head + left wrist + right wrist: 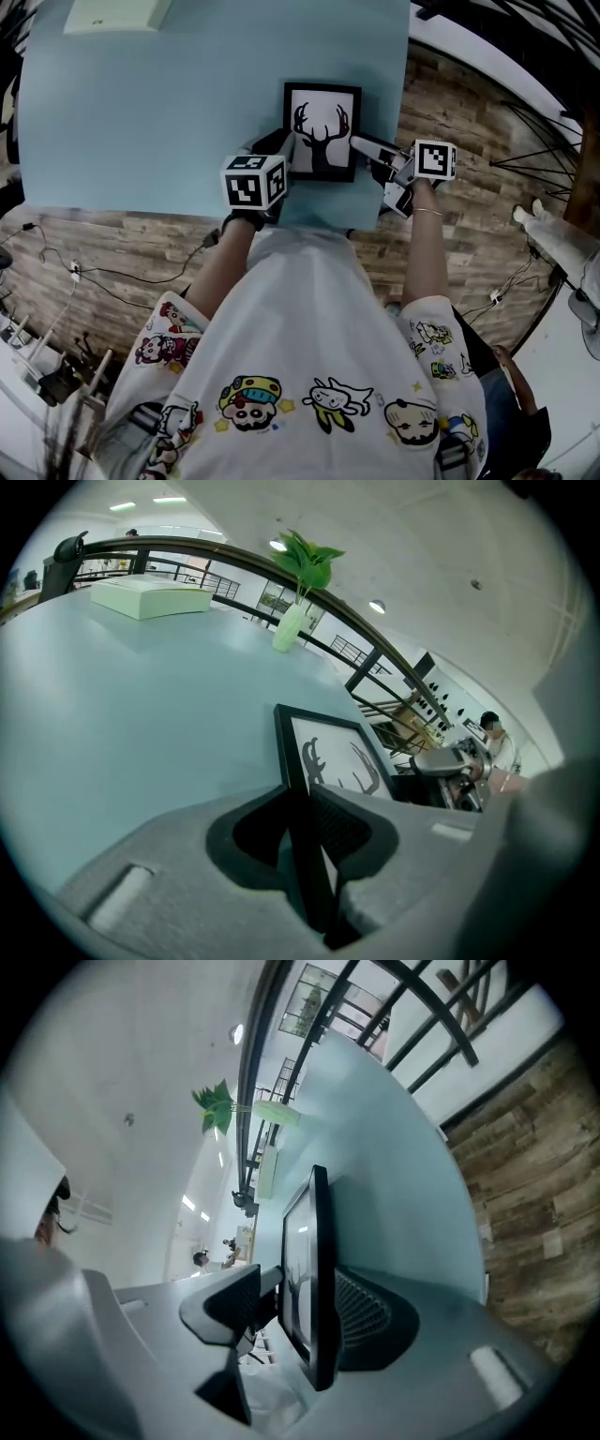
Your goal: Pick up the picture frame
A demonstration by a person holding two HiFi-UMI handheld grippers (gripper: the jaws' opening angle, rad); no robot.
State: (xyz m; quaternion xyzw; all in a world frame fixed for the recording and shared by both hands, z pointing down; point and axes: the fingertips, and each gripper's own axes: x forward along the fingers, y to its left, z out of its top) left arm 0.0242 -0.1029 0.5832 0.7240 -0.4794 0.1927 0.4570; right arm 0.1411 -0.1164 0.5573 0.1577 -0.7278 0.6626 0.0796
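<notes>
— Plainly put, where is the black-rimmed rectangular picture frame (322,131) with the antlered-deer silhouette?
— At the near edge of the pale blue table top (141,112), between the two hand-held tools. Brown plank floor (469,103) shows past the table's right side.
— And the grey left gripper (305,803)?
— Clamped on the frame's left black rim, both jaws against it.
— The grey right gripper (300,1283)?
— Spread wide around the right rim: one ribbed pad (361,1312) touches the frame's back, the other stands off from the glass. Whether the frame rests on the table cannot be told.
</notes>
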